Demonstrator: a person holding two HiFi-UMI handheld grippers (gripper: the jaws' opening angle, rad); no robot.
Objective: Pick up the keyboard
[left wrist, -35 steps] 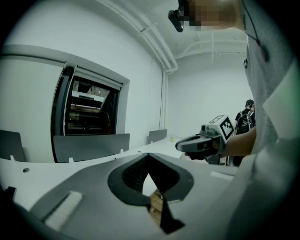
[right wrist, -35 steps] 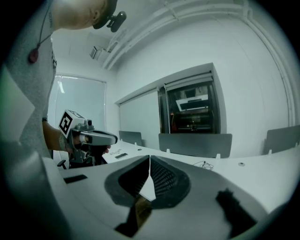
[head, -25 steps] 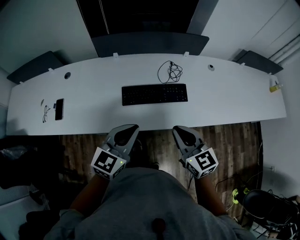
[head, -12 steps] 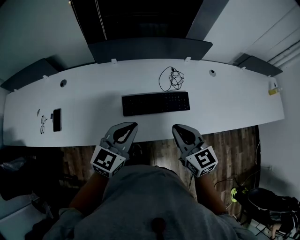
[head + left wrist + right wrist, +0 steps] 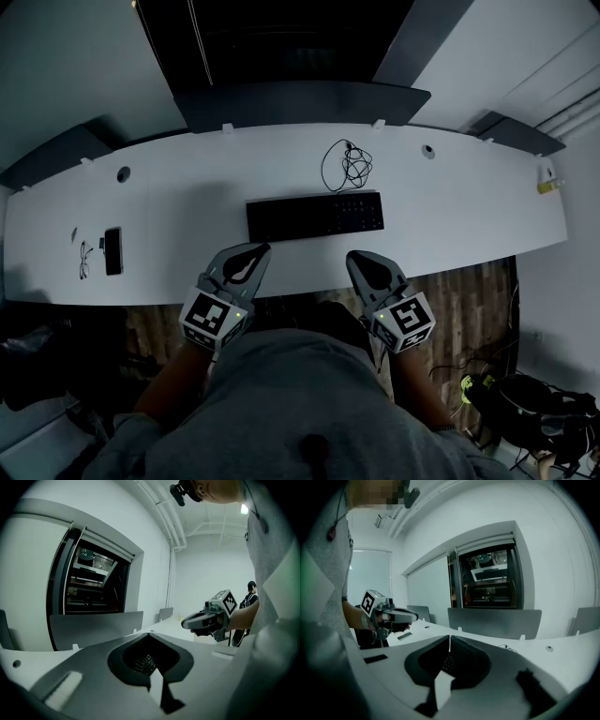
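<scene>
The left hand-held gripper (image 5: 251, 257) and right hand-held gripper (image 5: 362, 262), both clenched and empty, hover at the bench's (image 5: 187, 239) near edge, the keyboard (image 5: 315, 217) lying untouched just beyond, pickup not yet begun.

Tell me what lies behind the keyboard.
A tangled black cable lies on the desk behind the keyboard; past it stands a dark divider panel, which hides whatever is behind it.

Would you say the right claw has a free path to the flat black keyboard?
Probably yes: the right claw, jaws shut, hovers at the near edge of the white desk, and only bare desktop lies before the flat black keyboard.
</scene>
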